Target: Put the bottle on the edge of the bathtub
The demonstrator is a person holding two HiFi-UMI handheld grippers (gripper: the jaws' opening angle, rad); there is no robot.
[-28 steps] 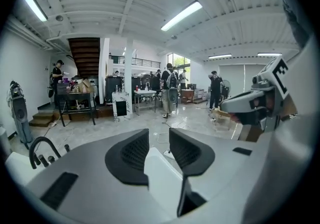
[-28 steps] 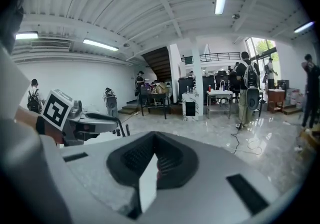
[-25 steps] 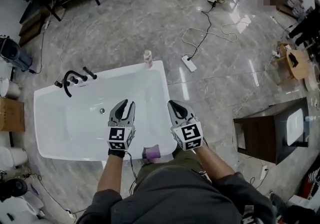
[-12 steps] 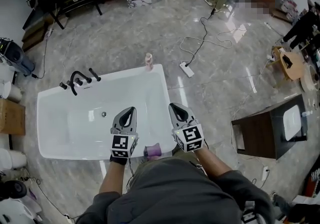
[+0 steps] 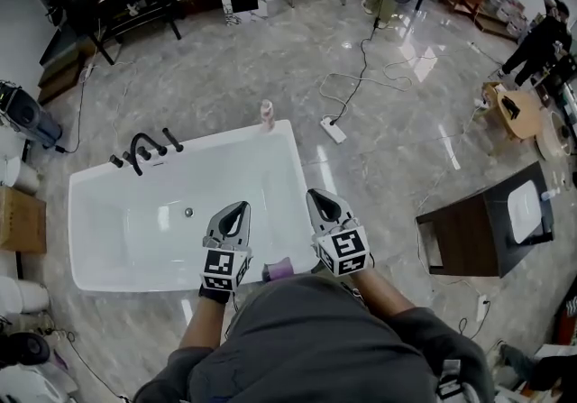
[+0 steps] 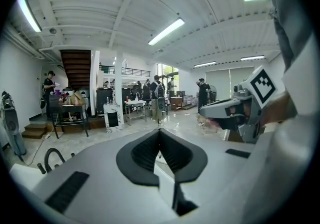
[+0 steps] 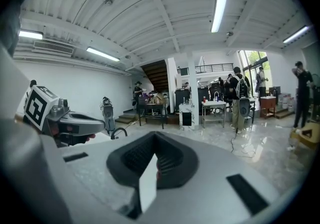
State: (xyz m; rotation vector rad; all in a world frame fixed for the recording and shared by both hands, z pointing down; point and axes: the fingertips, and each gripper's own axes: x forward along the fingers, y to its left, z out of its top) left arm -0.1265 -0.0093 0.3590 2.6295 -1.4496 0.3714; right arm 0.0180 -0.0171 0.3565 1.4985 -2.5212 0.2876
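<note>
Head view, centre of frame: the left claw point(image 5: 238, 208) and the right claw point(image 5: 316, 197) are held side by side, apart from each other, above the near right part of a white bathtub point(image 5: 99, 277). Both point toward the top of the frame.

Left claw: clenched. Its own view shows the dark pads meeting along a single seam with nothing between them. The right claw shows at the right edge of that view.

Right claw: clenched likewise. Its own view shows the pads closed to a point, with nothing held. The left claw shows at the left edge of that view.

Task item: the bottle point(image 5: 267, 114), pale pink, stands upright at the far rim of the bathtub, close to the far right corner, just above centre of the frame. It is well apart from both claws, and neither touches it.

Other findings:
- A black faucet point(image 5: 141, 148) is mounted at the far left part of the bathtub rim, left of centre in the frame.
- A purple object point(image 5: 279, 269) sits at the near rim, between the two claws and just below them. It is partly covered by the person's clothing, and its kind cannot be told.
- A white power strip point(image 5: 332, 129) lies on the grey marble floor point(image 5: 207, 59) to the right of the bottle.
- A dark cabinet point(image 5: 469, 243) stands at the right of the frame.
</note>
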